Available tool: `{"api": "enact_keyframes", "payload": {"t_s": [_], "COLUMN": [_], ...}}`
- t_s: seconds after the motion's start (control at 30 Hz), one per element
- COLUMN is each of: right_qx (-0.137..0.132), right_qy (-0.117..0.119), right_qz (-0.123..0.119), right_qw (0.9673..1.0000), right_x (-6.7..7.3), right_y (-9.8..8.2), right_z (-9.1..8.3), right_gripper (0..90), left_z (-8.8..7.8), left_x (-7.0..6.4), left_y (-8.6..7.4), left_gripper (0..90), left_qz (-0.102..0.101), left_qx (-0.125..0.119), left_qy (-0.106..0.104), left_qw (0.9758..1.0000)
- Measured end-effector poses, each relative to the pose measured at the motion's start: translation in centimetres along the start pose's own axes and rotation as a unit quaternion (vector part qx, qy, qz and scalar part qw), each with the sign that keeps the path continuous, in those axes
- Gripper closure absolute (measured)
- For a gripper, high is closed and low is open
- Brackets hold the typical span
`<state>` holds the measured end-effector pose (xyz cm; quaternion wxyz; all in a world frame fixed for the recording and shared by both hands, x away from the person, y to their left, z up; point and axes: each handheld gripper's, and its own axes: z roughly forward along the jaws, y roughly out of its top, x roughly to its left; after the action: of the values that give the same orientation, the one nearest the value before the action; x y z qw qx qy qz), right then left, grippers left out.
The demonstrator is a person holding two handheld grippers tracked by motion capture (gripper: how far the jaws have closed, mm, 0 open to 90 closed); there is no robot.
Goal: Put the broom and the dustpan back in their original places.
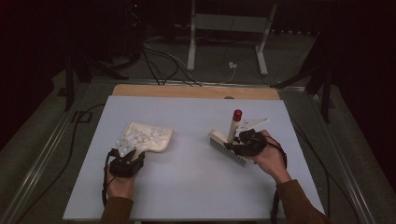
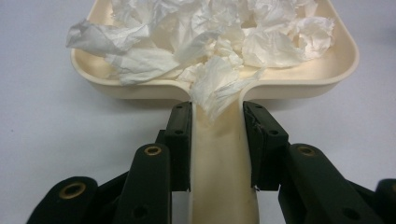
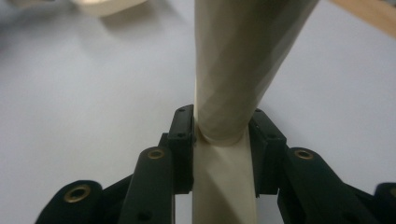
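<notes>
Left gripper (image 2: 217,140): clamped on dustpan (image 2: 322,77) handle, near table's (image 1: 196,186) left edge.
Right gripper (image 3: 219,149): clamped on brush (image 1: 229,145) handle.

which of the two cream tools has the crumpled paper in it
The dustpan, clamped by its handle in the left gripper; its tray holds paper scraps. The brush in the right gripper carries none.

Right gripper (image 3: 219,135): black jaws clamped on cream brush handle (image 3: 233,70), upright over white table (image 3: 84,93); wooden edge (image 3: 373,14) top right.
</notes>
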<state>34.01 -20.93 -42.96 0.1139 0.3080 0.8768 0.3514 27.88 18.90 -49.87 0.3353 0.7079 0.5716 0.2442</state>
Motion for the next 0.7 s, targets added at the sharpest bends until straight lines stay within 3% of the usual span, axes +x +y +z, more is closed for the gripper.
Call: {"api": "enact_keyframes", "payload": {"t_s": [0.27,0.47,0.7], "right_qx": [0.016,0.034,0.024], "right_qy": [0.066,0.127,0.106], "right_qz": [-0.042,-0.057,-0.051], "right_qw": [0.9969,0.9897,0.9927], "right_x": [-0.2,-0.4,-0.5], "right_y": [-0.9,-1.6,-1.3], "right_z": [-0.3,0.4,0.6], "right_gripper": [67.2,67.1,64.9], "left_z": [-0.1,-0.3,-0.4], "left_x": [-0.1,-0.2,-0.2], "left_y": [-0.2,-0.2,-0.3], "left_gripper": [66.7,66.6,66.7], "left_qz": [0.0,0.005,0.0], "left_qx": [-0.008,-0.008,-0.013], "left_qy": [-0.006,-0.005,-0.005], "left_qw": [0.9999,0.9999,0.9999]}}
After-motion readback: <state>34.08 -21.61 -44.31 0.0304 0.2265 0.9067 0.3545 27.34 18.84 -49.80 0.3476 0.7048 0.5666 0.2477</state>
